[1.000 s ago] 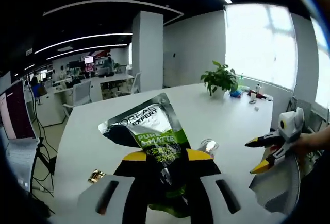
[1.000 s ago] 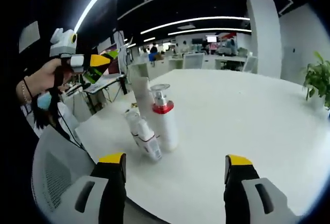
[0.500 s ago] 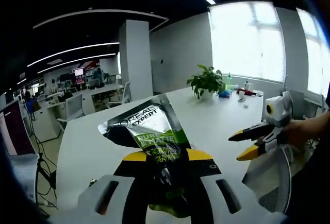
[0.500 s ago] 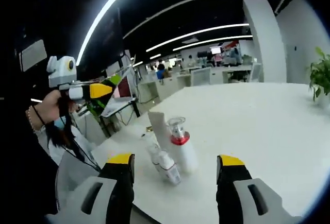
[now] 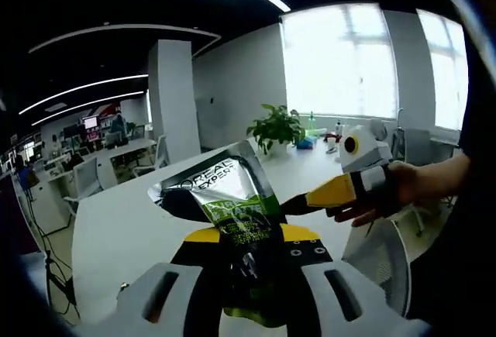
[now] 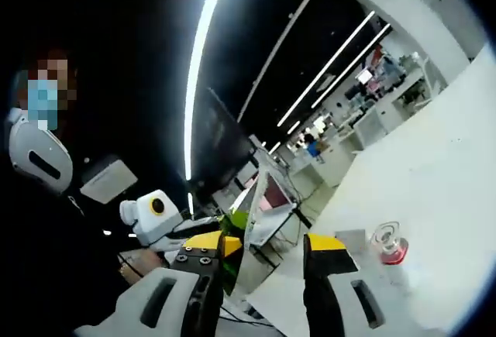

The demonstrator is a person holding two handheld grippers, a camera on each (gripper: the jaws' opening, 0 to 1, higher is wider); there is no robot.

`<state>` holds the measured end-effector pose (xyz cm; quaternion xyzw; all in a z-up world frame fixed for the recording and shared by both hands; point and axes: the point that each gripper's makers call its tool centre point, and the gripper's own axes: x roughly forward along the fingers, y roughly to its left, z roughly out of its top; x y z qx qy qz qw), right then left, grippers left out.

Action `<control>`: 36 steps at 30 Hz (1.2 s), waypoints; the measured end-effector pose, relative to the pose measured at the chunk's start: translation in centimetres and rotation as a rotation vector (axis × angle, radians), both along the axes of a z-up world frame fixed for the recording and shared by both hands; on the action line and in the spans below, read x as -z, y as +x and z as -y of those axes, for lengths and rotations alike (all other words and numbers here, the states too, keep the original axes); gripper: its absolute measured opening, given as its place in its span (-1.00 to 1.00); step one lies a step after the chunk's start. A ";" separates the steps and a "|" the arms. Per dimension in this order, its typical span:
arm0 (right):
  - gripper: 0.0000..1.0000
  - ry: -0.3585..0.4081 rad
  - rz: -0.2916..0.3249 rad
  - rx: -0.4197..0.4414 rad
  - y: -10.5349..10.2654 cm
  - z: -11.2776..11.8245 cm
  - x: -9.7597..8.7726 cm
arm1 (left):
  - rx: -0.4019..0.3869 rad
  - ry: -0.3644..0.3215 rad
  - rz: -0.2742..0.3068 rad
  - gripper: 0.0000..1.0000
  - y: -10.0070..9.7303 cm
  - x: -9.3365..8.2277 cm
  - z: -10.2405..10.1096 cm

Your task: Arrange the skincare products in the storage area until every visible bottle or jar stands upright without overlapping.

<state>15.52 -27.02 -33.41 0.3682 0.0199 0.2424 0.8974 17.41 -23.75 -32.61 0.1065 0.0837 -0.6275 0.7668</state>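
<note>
My left gripper [image 5: 252, 236] is shut on a silver, green and black L'Oreal tube [image 5: 232, 197], held up off the white table [image 5: 108, 228]. My right gripper [image 5: 308, 199] reaches in from the right, held by a hand [image 5: 403, 194], its yellow-tipped fingers against the tube's right side. In the right gripper view my right gripper [image 6: 267, 248] stands open, and the tube's green edge [image 6: 235, 232] shows just inside its left jaw. A white bottle with a red collar and clear cap [image 6: 387, 245] stands upright on the table [image 6: 442, 197], beside a pale tube top [image 6: 350, 238].
A potted plant [image 5: 275, 126] sits at the table's far end by the windows. A grey mesh chair [image 5: 380, 256] is under the right hand. Office desks and chairs [image 5: 85, 174] lie to the left. The person holding the grippers [image 6: 46, 143] is at the left, with monitors [image 6: 267, 197] behind.
The right gripper has moved across to the held tube and its jaws have narrowed. Its view swung up from the bottles on the table. The left gripper kept hold of the tube.
</note>
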 end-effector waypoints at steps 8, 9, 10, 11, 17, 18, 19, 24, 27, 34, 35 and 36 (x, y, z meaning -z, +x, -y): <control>-0.53 0.144 0.055 -0.003 0.4 -0.4 -1.8 | 0.046 -0.009 -0.004 -0.60 -1.4 -0.3 0.3; -0.55 0.155 0.062 -0.011 0.4 -0.5 -2.0 | 0.050 -0.011 -0.004 -0.60 -1.5 -0.4 0.3; -0.57 0.160 0.064 -0.019 0.4 -0.7 -2.1 | 0.053 -0.012 -0.003 -0.60 -1.6 -0.4 0.4; -0.57 0.166 0.069 -0.037 0.3 -1.0 -2.2 | 0.058 -0.013 -0.002 -0.60 -1.8 -0.5 0.5; -0.64 0.205 0.105 -0.114 -0.1 -2.5 -3.1 | 0.092 -0.027 -0.027 -0.60 -2.2 -0.7 0.6; -0.71 0.203 0.111 -0.130 -0.2 -2.8 -3.2 | 0.096 -0.025 -0.026 -0.60 -2.2 -0.5 0.7; -0.78 0.194 0.120 -0.147 -0.3 -3.2 -3.3 | 0.101 -0.021 -0.027 -0.60 -2.3 -0.4 0.7; -0.94 0.191 0.106 -0.147 -0.1 -3.4 -2.9 | 0.102 -0.021 -0.032 -0.59 -2.5 0.0 0.9; -1.00 0.240 0.052 -0.128 0.3 -3.0 -2.3 | 0.098 -0.020 -0.021 -0.53 -2.4 0.1 1.0; -1.00 0.263 0.022 -0.094 0.2 -1.9 -1.3 | 0.073 -0.027 -0.064 -0.46 -1.7 0.4 0.6; -1.00 0.273 0.021 -0.093 0.0 -1.8 -1.3 | 0.073 -0.033 -0.079 -0.46 -1.5 0.4 0.4; -1.00 0.282 0.021 -0.094 0.0 -1.7 -1.3 | 0.064 -0.038 -0.110 -0.44 -1.3 0.6 0.1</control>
